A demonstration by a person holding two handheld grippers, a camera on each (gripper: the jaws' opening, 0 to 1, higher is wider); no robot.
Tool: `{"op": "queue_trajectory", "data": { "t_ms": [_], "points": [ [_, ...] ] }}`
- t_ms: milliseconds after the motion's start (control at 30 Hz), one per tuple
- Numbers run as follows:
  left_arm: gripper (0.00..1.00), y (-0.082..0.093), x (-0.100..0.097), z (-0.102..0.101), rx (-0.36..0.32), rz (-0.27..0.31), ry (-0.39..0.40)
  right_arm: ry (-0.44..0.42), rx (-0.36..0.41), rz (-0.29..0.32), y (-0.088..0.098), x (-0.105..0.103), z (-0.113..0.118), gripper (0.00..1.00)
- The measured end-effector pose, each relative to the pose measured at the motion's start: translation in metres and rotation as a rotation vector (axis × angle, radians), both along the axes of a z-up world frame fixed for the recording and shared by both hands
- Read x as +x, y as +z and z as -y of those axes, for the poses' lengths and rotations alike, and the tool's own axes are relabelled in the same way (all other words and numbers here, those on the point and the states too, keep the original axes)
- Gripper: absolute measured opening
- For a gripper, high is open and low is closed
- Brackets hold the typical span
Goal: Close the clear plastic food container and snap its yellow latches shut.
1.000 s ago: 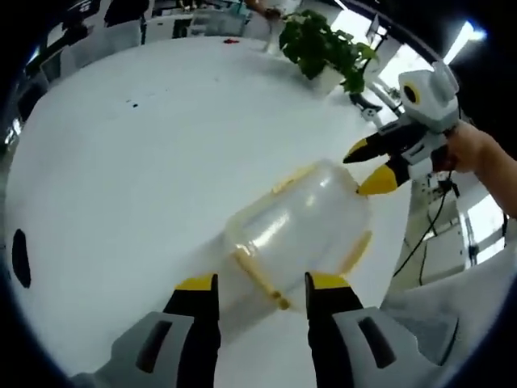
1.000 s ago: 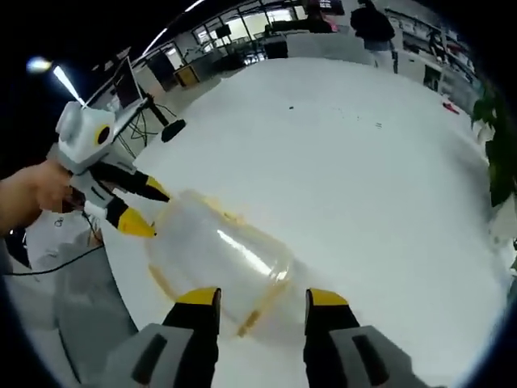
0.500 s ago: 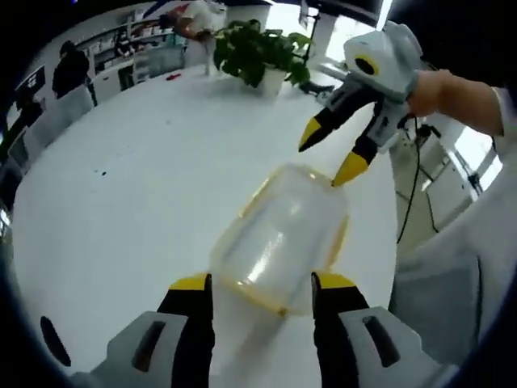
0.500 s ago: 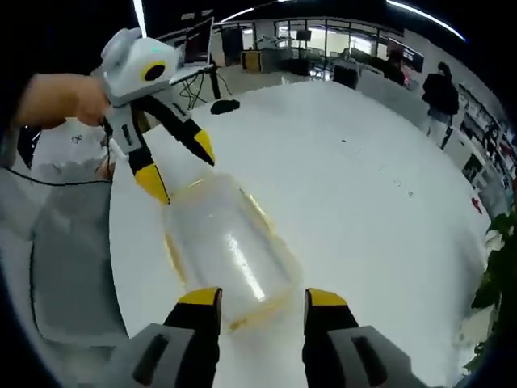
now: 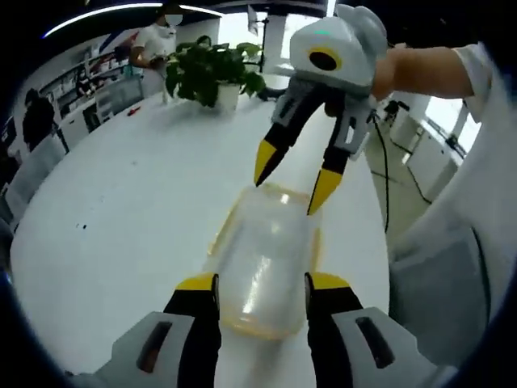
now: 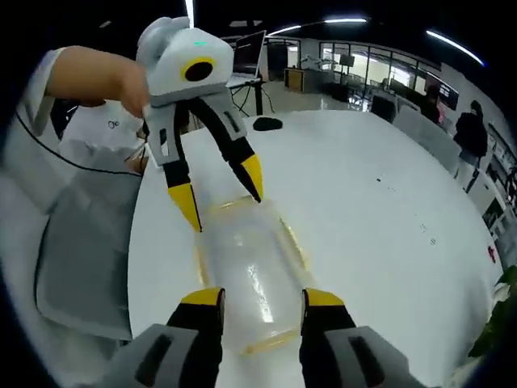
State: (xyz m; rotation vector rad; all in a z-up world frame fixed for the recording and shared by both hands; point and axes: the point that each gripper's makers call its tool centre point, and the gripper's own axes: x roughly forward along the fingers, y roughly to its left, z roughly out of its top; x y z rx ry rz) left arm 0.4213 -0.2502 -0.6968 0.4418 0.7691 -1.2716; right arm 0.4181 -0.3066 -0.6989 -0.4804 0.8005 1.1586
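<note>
A clear plastic container (image 5: 262,259) with a yellow rim and latches lies on the white table (image 5: 121,210), near its edge. My left gripper (image 5: 262,283) is open, its jaws straddling the container's near end. Opposite it, held by a hand, my right gripper (image 5: 292,178) hangs open with its yellow fingertips (image 5: 323,190) at the container's far end. In the right gripper view the container (image 6: 250,271) sits between the open jaws of my right gripper (image 6: 262,297), and my left gripper (image 6: 220,194) stands open over the other end.
A potted plant (image 5: 212,69) stands at the table's far side, with a person (image 5: 166,36) behind it. The table edge (image 5: 380,218) runs close beside the container, with a grey-clothed lap (image 6: 81,242) next to it. A laptop (image 6: 246,52) and a black object (image 6: 266,123) lie farther off.
Both cameras have swung round so the grippers now face each other along the container's length. Each gripper has come closer to its end of the container. The container stays on the table.
</note>
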Motion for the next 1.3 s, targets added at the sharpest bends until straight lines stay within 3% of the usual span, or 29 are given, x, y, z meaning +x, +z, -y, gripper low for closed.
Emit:
{"op": "queue_trajectory", "data": {
  "t_ms": [100, 233, 567, 800, 1033, 1133, 1200, 1300],
  "points": [
    [0.41, 0.0, 0.001, 0.005, 0.002, 0.01, -0.009, 0.033, 0.011, 0.005, 0.002, -0.002, -0.009, 0.35],
    [0.42, -0.005, -0.002, 0.007, 0.022, 0.028, -0.055, 0.086, -0.029, 0.048, -0.003, -0.002, -0.012, 0.34],
    [0.36, -0.006, -0.007, 0.019, 0.019, 0.062, -0.131, 0.139, -0.032, 0.048, -0.006, -0.003, -0.024, 0.35],
    [0.37, -0.009, -0.011, 0.026, 0.023, 0.069, -0.162, 0.17, -0.04, 0.072, -0.009, 0.003, -0.036, 0.35],
    [0.4, -0.017, -0.019, 0.027, 0.05, 0.08, -0.178, 0.189, -0.076, 0.055, -0.02, 0.006, -0.036, 0.34],
    [0.41, -0.017, -0.02, 0.026, 0.053, 0.107, -0.194, 0.183, -0.078, 0.081, -0.019, 0.011, -0.037, 0.42],
    [0.48, -0.02, -0.019, 0.024, 0.074, 0.128, -0.192, 0.173, -0.079, 0.079, -0.02, 0.015, -0.036, 0.48],
    [0.5, -0.021, -0.02, 0.024, 0.069, 0.131, -0.19, 0.189, -0.095, 0.063, -0.025, 0.018, -0.034, 0.48]
  ]
}}
